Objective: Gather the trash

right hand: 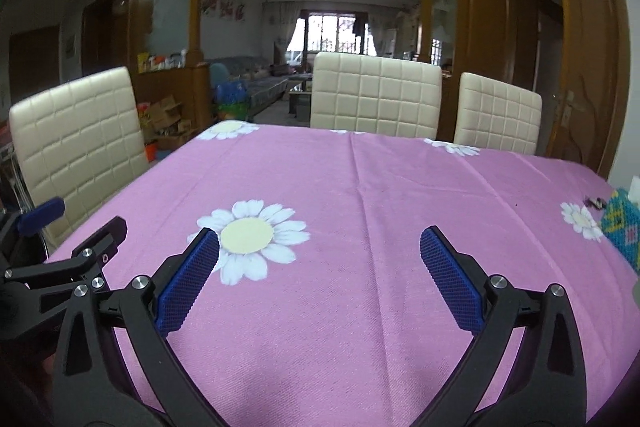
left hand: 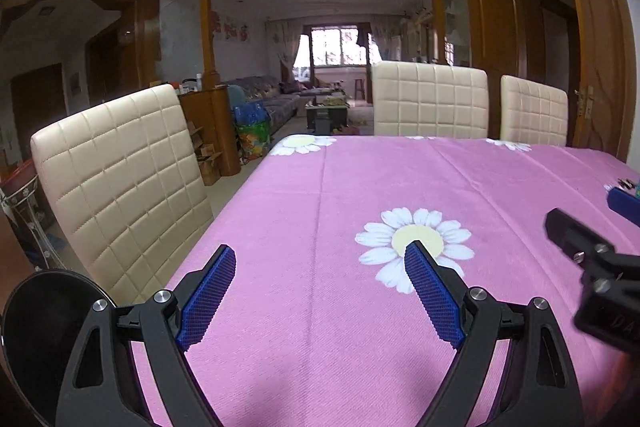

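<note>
My left gripper [left hand: 320,255] is open and empty above a table with a pink daisy-print tablecloth [left hand: 320,195]. My right gripper [right hand: 320,241] is open and empty over the same tablecloth [right hand: 380,187]. Each gripper shows at the edge of the other's view: the right one on the right of the left wrist view [left hand: 580,247], the left one on the left of the right wrist view [right hand: 80,251]. A small dark scrap [right hand: 594,203] lies on the cloth at the far right, also just visible in the left wrist view [left hand: 626,183]. I cannot tell what it is.
A knitted turquoise and yellow object [right hand: 622,227] sits at the table's right edge. Cream padded chairs stand at the left side [left hand: 120,187] and far side [left hand: 430,99] [left hand: 534,111]. A wooden door [right hand: 576,67] is at the right. Boxes and bags [right hand: 168,123] clutter the floor beyond.
</note>
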The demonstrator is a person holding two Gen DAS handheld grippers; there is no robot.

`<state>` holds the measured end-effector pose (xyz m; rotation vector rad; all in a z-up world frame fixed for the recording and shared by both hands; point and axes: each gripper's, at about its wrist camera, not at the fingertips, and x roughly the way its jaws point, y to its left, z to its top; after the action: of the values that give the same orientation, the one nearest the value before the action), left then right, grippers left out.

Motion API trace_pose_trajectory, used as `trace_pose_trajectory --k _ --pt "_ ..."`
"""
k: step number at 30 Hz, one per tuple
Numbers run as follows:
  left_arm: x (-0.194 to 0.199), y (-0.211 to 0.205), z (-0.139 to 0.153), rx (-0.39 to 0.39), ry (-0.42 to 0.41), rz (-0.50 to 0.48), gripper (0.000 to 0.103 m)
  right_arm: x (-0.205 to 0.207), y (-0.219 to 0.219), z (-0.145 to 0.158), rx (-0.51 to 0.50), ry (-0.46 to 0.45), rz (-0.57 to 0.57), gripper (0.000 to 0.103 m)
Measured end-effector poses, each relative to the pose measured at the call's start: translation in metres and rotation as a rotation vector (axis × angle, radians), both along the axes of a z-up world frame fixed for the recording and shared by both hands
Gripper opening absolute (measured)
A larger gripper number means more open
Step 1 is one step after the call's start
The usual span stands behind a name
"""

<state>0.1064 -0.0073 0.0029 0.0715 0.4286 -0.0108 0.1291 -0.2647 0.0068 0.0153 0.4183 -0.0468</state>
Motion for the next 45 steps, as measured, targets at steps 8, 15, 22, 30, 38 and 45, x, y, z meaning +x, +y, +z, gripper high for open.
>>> trace_pose_trajectory --k 8,15,22,30,38,45 --pt "-0.006 0.003 0.002 -0.004 -0.037 0.020 0.084 0.002 -0.001 -0.011 0.008 -0.006 -0.026 0.099" --pt "-0.019 -0.006 0.005 0.025 -0.109 -0.020 0.084 -0.002 0.009 -0.012 -0.039 -0.037 -0.015 0.099" --pt "-0.015 -0.004 0.005 0.004 -0.094 -0.032 0.087 -0.002 0.008 -0.012 -0.022 -0.035 -0.006 0.099" --pt "-0.014 -0.003 0.005 -0.003 -0.094 -0.043 0.087 -0.002 0.008 -0.012 -0.019 -0.035 -0.008 0.099" --pt "-0.013 -0.003 0.005 -0.008 -0.093 -0.046 0.094 -0.001 0.005 -0.013 -0.008 -0.025 -0.010 0.099" --pt "-0.015 0.000 0.005 -0.014 -0.105 0.010 0.096 -0.002 0.009 -0.013 -0.029 -0.030 -0.003 0.099"
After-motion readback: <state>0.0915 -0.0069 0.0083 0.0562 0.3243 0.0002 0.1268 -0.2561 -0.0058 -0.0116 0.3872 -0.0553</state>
